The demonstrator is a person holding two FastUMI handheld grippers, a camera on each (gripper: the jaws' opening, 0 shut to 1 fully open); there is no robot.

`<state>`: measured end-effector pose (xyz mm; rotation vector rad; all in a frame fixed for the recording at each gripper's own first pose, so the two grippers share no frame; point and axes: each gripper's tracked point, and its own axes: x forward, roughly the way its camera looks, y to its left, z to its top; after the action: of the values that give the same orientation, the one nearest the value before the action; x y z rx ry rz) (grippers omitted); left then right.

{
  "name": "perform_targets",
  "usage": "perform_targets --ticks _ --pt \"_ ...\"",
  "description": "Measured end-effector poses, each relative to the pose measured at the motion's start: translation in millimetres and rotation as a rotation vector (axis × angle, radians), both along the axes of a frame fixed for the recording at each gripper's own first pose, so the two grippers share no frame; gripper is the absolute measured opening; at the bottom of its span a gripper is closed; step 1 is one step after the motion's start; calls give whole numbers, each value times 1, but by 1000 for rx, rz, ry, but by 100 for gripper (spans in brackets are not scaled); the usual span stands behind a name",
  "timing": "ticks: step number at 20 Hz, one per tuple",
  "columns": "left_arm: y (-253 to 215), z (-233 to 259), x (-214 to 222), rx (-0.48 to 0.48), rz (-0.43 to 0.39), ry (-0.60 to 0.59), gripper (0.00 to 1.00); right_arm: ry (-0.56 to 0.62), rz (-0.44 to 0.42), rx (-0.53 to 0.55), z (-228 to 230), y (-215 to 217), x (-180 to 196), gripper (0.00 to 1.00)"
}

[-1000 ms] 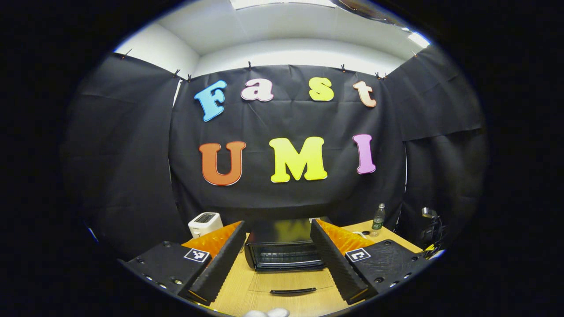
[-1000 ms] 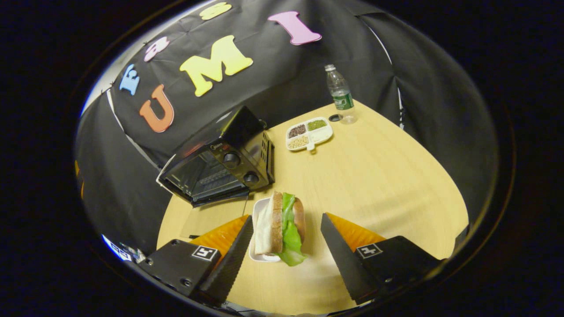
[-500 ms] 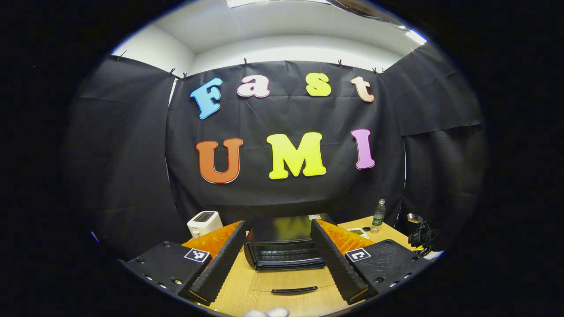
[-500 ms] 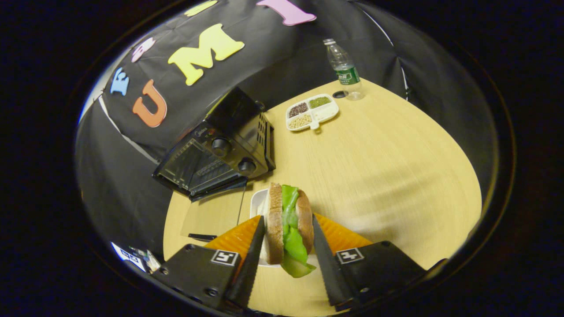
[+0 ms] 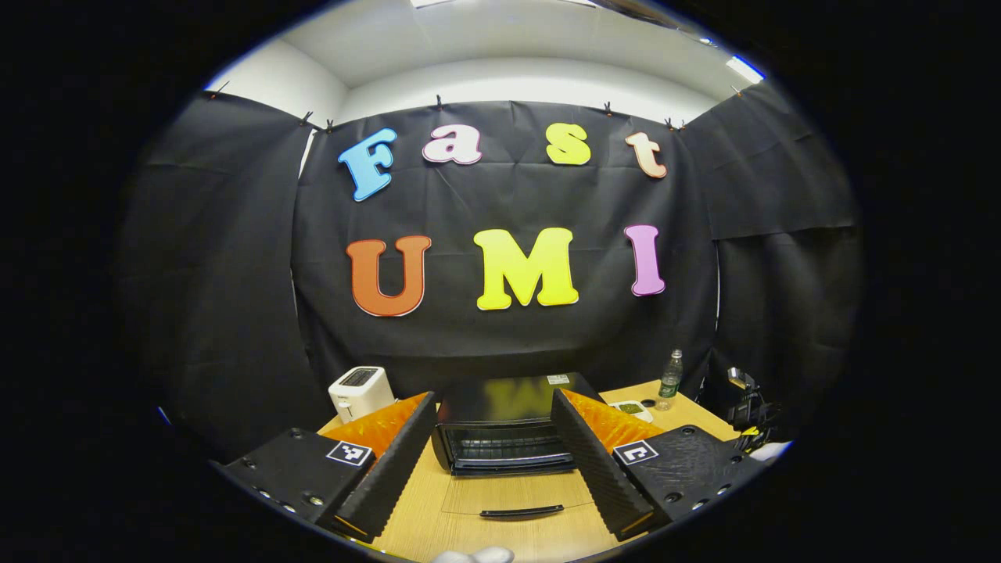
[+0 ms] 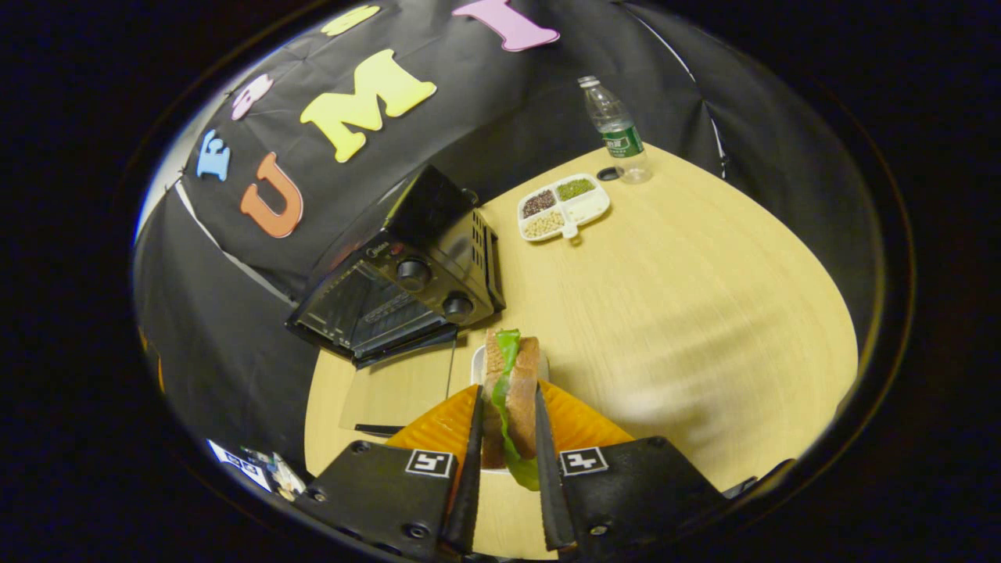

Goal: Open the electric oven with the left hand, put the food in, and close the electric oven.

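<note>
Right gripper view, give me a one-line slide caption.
Right gripper shut on the sandwich above its white dish, oven door open.

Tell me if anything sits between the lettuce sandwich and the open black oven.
Nothing visible does. The lettuce sandwich, clamped in the right gripper, faces bare wooden table up to the black oven, whose glass door lies flat.

Two hand-held grippers, matching build.
Left gripper & right gripper: black bodies w/ small round screws, a square black-and-white marker tag on each side, ridged wedge-shaped fingers along the inner faces.
</note>
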<state>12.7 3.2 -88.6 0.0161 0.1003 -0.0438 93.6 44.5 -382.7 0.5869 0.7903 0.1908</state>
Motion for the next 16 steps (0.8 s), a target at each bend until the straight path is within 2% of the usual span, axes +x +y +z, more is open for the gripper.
perform_targets --ticks 1,2,3,5,6,7,8,9,11,12,16 --pt "3 1 -1 -5 2 -3 96 -16 -5 2 9 2 1 36" --pt "6 1 -1 -10 4 -4 96 -34 -3 13 19 5 1 36" --pt "9 2 -2 -13 5 -6 96 -47 -8 30 30 9 2 31" --pt "15 2 -4 -19 5 -9 96 -73 -22 67 54 15 4 31" --pt "19 4 -4 -23 6 -11 96 -90 -39 98 68 19 7 31" --pt "23 3 -4 -28 5 -11 96 -105 -55 136 80 26 8 36" --pt "26 4 -5 -30 4 -12 96 -119 -64 172 92 34 9 31" --pt "29 5 -5 -33 3 -12 96 -127 -80 208 98 42 11 31" --pt "37 5 -5 -31 1 -10 96 -137 -114 314 107 64 17 35" --pt "42 5 -5 -29 0 -7 96 -131 -128 369 107 76 18 32" --pt "51 0 -4 -6 -17 18 96 -105 -203 544 86 121 34 31"
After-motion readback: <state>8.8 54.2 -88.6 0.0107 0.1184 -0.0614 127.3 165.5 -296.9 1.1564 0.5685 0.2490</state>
